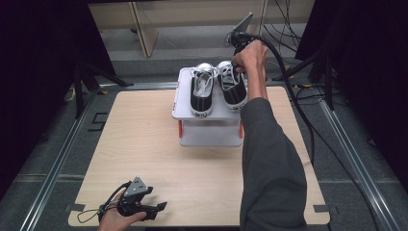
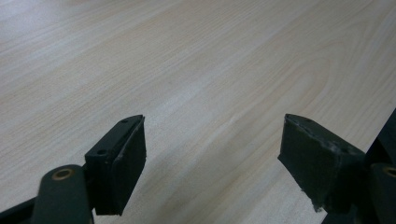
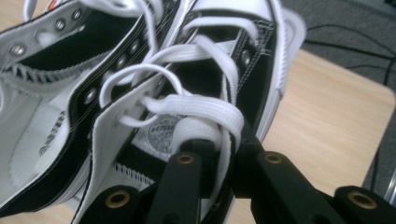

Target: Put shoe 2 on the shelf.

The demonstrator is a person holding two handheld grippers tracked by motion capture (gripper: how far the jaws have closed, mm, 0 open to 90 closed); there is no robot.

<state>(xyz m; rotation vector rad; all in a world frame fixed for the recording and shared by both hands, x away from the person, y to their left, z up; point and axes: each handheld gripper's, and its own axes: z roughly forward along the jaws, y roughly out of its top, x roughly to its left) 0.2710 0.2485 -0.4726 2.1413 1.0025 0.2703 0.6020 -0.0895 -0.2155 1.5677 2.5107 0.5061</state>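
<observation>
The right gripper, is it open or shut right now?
Shut. In the right gripper view, the right gripper has its jaws pinched together on a white shoelace of the right shoe.

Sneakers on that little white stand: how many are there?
2. The left sneaker and the right sneaker sit side by side on the stand's top shelf; the right gripper pinches the right one's lace.

You see two black-and-white sneakers (image 1: pixel 216 88) side by side on top of the white shelf (image 1: pixel 210 129), laces loose.
</observation>
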